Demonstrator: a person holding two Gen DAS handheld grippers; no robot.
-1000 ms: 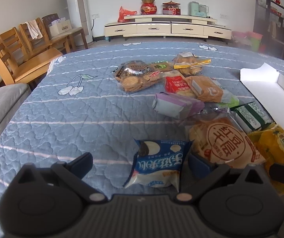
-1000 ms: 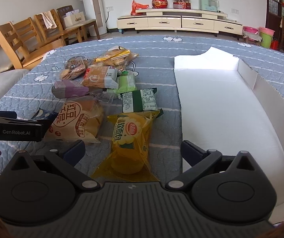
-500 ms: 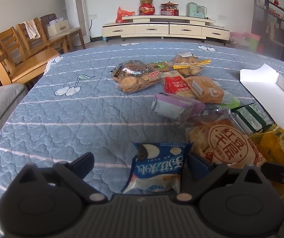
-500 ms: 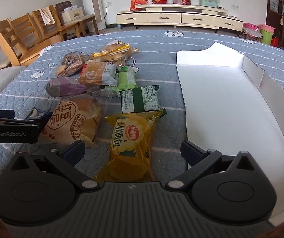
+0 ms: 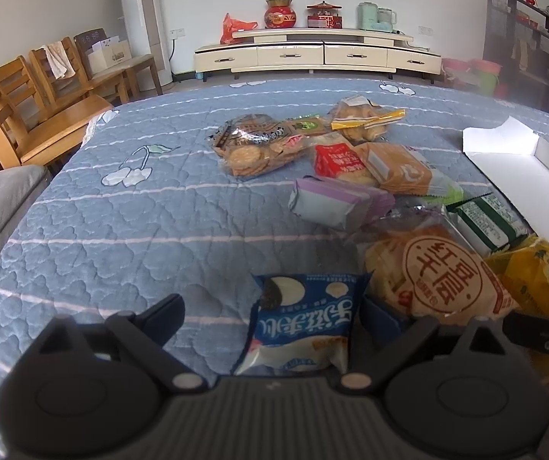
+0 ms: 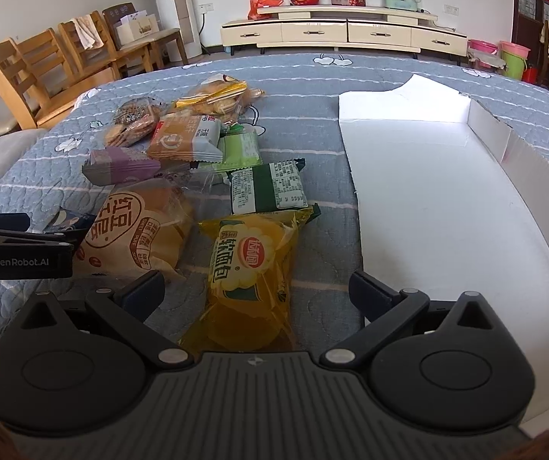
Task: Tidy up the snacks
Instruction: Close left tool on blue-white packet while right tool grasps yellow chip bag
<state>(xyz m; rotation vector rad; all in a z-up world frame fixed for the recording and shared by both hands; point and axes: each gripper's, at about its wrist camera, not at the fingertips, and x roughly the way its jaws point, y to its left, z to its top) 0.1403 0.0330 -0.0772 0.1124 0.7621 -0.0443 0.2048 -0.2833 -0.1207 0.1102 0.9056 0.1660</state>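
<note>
A blue and white snack packet (image 5: 305, 322) lies on the blue quilt between the fingers of my left gripper (image 5: 274, 310). Its jaws are closing, and the left finger still stands clear of the packet. My right gripper (image 6: 257, 289) is open, with a yellow bread packet (image 6: 251, 264) lying flat between its fingers, touched by neither. A round red-bean bread packet (image 5: 439, 272) lies between the two grippers. The white cardboard box (image 6: 446, 211) lies open to the right. In the right wrist view the left gripper's (image 6: 17, 245) side shows at the left edge.
Further back lies a heap: a purple packet (image 5: 335, 199), a green packet (image 6: 268, 188), an orange packet (image 5: 397, 168), two cookie bags (image 5: 255, 145). Wooden chairs (image 5: 25, 115) stand left of the quilted table (image 5: 140, 230). A low cabinet (image 5: 312, 53) lines the far wall.
The left gripper's fingers have come slightly closer together around the blue packet. The right gripper's view has shifted a little, with the yellow packet still between its fingers.
</note>
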